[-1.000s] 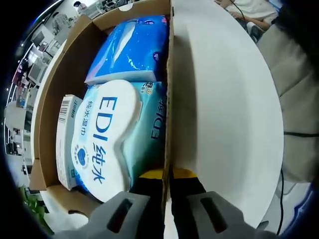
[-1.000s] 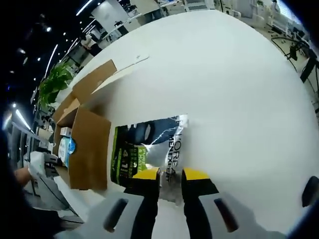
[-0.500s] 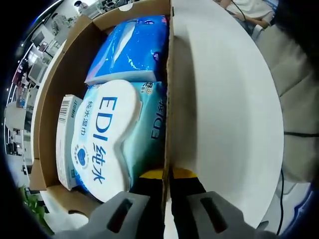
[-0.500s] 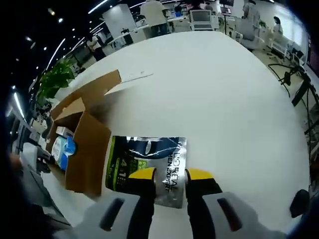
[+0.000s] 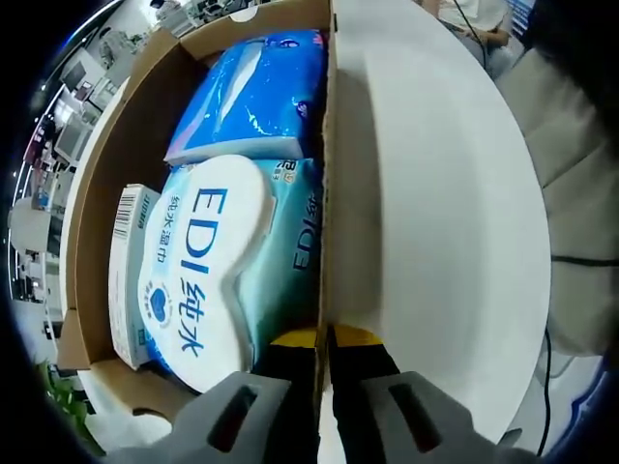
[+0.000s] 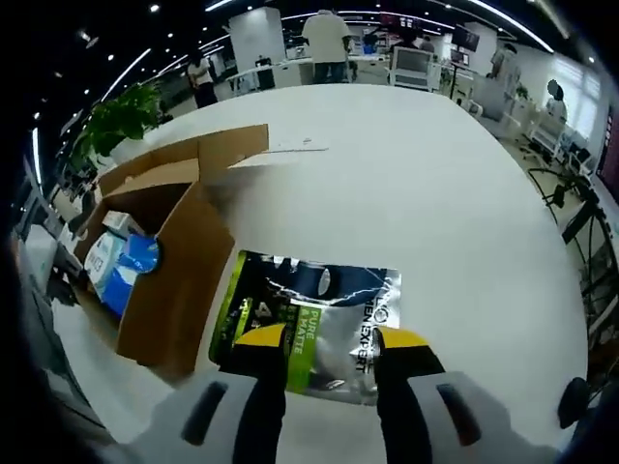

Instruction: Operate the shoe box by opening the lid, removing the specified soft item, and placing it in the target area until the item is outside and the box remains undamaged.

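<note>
partly hidden: pouch [image 6: 309,324] behind jaws.

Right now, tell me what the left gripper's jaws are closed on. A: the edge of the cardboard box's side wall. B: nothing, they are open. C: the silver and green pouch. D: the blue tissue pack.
A: in the left gripper view the left gripper has its yellow-tipped jaws pinched on the thin edge of the cardboard box wall, beside the EDI wet wipes pack.
</note>
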`<state>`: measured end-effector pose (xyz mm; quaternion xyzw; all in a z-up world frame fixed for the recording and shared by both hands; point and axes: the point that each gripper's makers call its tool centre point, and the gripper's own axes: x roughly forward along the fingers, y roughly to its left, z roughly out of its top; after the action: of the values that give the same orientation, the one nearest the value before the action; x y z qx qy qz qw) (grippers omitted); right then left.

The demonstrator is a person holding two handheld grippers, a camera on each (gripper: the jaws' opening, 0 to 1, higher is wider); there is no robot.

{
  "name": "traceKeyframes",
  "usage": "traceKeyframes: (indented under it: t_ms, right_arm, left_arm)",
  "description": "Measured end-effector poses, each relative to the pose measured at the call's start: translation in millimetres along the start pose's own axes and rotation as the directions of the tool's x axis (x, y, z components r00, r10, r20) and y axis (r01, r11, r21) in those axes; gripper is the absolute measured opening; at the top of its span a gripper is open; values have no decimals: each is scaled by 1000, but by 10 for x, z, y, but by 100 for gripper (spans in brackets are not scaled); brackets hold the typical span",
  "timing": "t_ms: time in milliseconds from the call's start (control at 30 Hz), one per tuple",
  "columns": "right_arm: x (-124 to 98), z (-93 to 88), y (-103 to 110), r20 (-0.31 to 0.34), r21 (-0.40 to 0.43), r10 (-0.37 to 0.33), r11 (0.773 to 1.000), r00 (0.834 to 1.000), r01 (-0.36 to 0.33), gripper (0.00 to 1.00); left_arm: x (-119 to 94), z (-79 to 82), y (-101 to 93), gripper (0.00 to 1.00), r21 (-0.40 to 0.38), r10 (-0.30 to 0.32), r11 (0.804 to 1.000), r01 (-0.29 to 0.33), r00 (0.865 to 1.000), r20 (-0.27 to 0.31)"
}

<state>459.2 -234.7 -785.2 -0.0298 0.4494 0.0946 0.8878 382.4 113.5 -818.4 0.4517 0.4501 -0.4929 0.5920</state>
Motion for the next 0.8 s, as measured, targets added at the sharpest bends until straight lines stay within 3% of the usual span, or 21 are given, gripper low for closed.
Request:
traceKeyframes:
  t_ms: [233, 500, 700, 800]
  right_arm:
    - [80, -114, 218, -23, -34, 5, 999, 1000, -6, 36]
    - [130, -164, 326, -22, -31, -14, 999, 1000, 13, 43]
    - [194, -277, 357, -60, -28, -13, 1000, 998, 11, 44]
    - [183, -249, 357, -40, -13, -7, 1000, 999, 6, 45]
  left_arm:
    - [1, 6, -1, 1, 1, -2, 1000, 1, 1000, 1]
    - [-2, 8, -1, 1, 2, 4, 1000, -4, 1000, 1]
    - [1, -3, -2, 1, 2, 3, 1000, -3, 1000, 0]
    - [2, -6, -2, 1, 3, 4, 1000, -4, 1000, 1]
